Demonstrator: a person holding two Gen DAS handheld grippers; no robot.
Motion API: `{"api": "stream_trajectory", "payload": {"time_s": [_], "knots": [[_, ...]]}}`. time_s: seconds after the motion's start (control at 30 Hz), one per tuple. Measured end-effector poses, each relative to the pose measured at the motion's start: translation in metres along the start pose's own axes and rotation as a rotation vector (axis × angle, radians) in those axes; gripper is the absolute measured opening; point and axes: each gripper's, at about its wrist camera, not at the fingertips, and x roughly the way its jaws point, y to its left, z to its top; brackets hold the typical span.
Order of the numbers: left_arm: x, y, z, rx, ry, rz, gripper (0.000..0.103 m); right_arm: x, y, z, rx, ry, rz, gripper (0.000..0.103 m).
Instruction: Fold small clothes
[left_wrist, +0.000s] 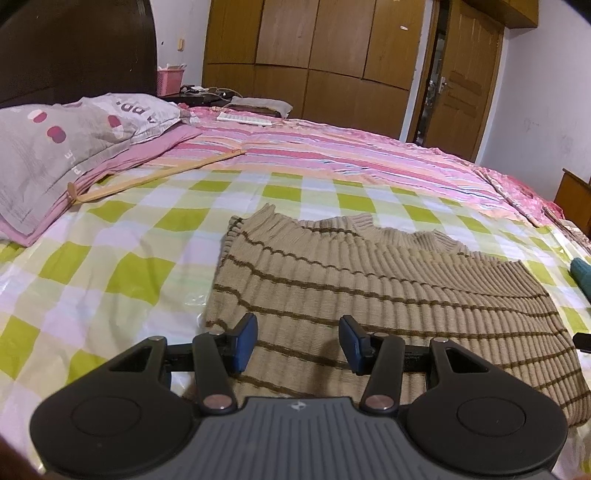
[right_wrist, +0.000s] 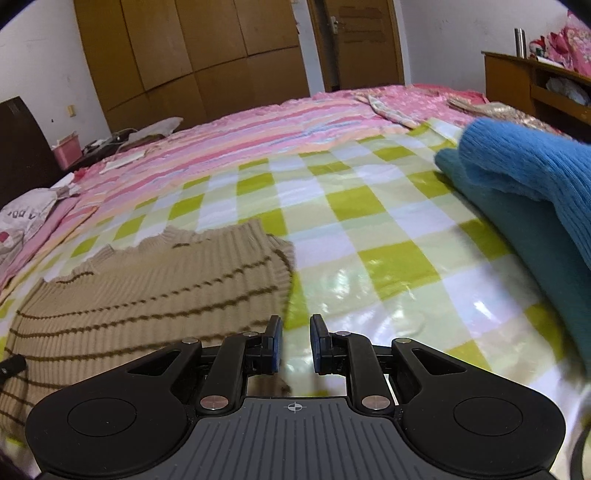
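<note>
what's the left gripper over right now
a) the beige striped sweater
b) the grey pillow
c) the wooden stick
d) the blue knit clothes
a: in the left wrist view the left gripper is open with nothing between its fingers, and the beige striped sweater lies flat on the checked sheet right beneath and ahead of it.

Low wrist views, shared sweater (left_wrist: 369, 288) (close)
</note>
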Motion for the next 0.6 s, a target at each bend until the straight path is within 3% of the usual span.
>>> {"api": "stream_trajectory", "payload": {"time_s": [0.3,0.6], "knots": [[-0.013,-0.039,-0.007,0.108,0.015,-0.019,0.053,-0.007,-0.028,-0.011,0.042,0.02,0.007,0.018],[-0.025,-0.102,-0.015,0.255,0.025,-0.088,0.053,-0.013,-0.037,-0.016,0.05,0.02,0.037,0.018]]}}
